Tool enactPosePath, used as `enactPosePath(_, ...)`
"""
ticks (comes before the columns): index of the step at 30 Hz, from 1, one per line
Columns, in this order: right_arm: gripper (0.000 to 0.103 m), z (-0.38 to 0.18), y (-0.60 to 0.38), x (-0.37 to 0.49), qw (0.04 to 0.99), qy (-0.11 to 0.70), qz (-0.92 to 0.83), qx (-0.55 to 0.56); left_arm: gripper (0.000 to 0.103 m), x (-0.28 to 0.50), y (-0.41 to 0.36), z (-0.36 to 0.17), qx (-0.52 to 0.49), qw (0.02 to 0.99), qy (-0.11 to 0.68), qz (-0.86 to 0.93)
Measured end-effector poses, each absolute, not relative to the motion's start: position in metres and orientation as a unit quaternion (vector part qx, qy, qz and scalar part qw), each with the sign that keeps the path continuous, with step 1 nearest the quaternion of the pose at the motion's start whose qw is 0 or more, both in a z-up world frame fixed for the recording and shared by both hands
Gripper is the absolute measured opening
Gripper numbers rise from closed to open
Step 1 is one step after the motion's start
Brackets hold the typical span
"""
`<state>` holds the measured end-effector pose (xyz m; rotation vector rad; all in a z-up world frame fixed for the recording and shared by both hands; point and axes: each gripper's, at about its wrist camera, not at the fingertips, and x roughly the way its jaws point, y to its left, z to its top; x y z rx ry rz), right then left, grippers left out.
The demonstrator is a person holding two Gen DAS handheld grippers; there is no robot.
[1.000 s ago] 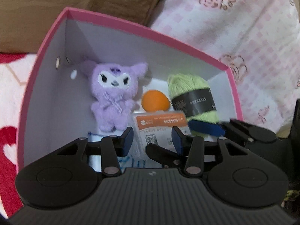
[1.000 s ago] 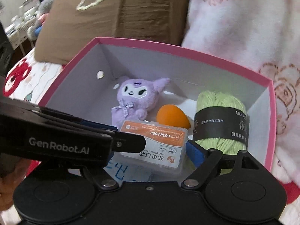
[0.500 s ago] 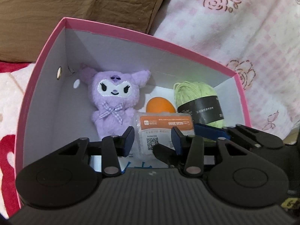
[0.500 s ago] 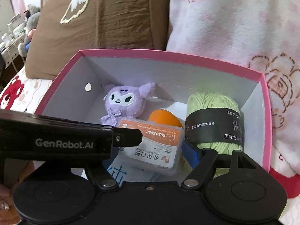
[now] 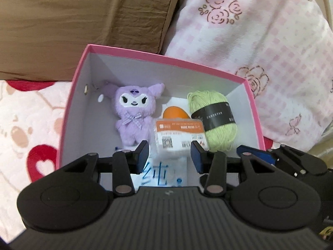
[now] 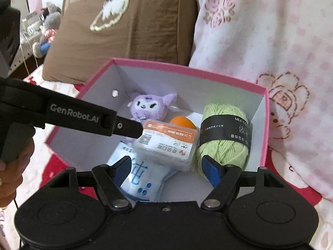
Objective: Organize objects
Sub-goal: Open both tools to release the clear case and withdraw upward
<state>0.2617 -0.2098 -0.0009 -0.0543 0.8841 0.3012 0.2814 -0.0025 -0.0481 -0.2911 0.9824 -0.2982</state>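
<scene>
A pink box (image 5: 252,104) (image 6: 187,66) with a white inside holds a purple plush toy (image 5: 133,112) (image 6: 148,106), an orange ball (image 5: 175,113) (image 6: 183,121), a green yarn ball (image 5: 214,116) (image 6: 223,133), a clear floss box with an orange label (image 5: 179,135) (image 6: 166,143) and a white-blue tissue pack (image 5: 162,175) (image 6: 139,177). My left gripper (image 5: 169,156) is open and empty above the box's near side. My right gripper (image 6: 166,169) is open and empty, to the right of the left gripper (image 6: 129,128).
The box stands on a white bedspread with red hearts (image 5: 25,129). A brown pillow (image 5: 93,12) (image 6: 129,20) and a pink floral pillow (image 5: 260,48) (image 6: 270,31) lean behind it. A room with a grey plush (image 6: 49,24) shows at far left.
Both grippers have drawn back and up from the box, which now looks smaller and farther. The things inside have not moved.
</scene>
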Motion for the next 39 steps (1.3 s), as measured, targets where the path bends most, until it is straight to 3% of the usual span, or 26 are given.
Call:
enactPosePath(27, 0.080, 0.069, -0.213, 0.162, 0.913, 0.384, 0.136, -0.008, 0.048, 0.158, -0.003, 0.045, -0.065, 0.872, 0.466, -0.134)
enactPosePath(39, 0.083, 0.083, -0.195, 0.118, 0.924, 0.369, 0.096, -0.002, 0.052, 0.114, 0.018, 0.053, -0.079, 0.878, 0.457, -0.117)
